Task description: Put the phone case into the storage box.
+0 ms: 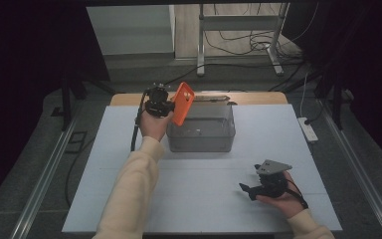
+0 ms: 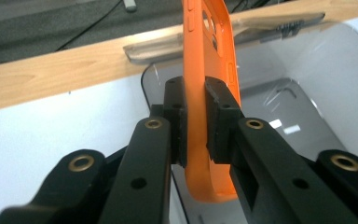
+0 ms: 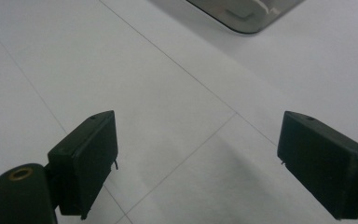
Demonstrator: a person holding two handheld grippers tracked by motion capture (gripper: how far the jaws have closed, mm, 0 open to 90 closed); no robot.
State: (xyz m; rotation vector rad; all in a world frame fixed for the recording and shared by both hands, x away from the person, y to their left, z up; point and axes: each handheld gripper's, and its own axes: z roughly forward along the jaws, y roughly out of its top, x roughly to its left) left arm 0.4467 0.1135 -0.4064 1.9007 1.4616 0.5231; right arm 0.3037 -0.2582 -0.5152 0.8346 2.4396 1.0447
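So the left gripper has its jaws clamped on the thin orange plastic phone case, held upright over the left rim of the clear grey plastic bin near the white worktop's far edge. Long axis points up. Right gripper sits wide open, holding nothing, near the front right corner, so left's clearly closer.

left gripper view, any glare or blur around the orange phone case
Left gripper view: orange phone case sharp between the pads, white glints on the clear bin wall, jaws nearest the lens soft. High view: dark surroundings, table evenly lit.
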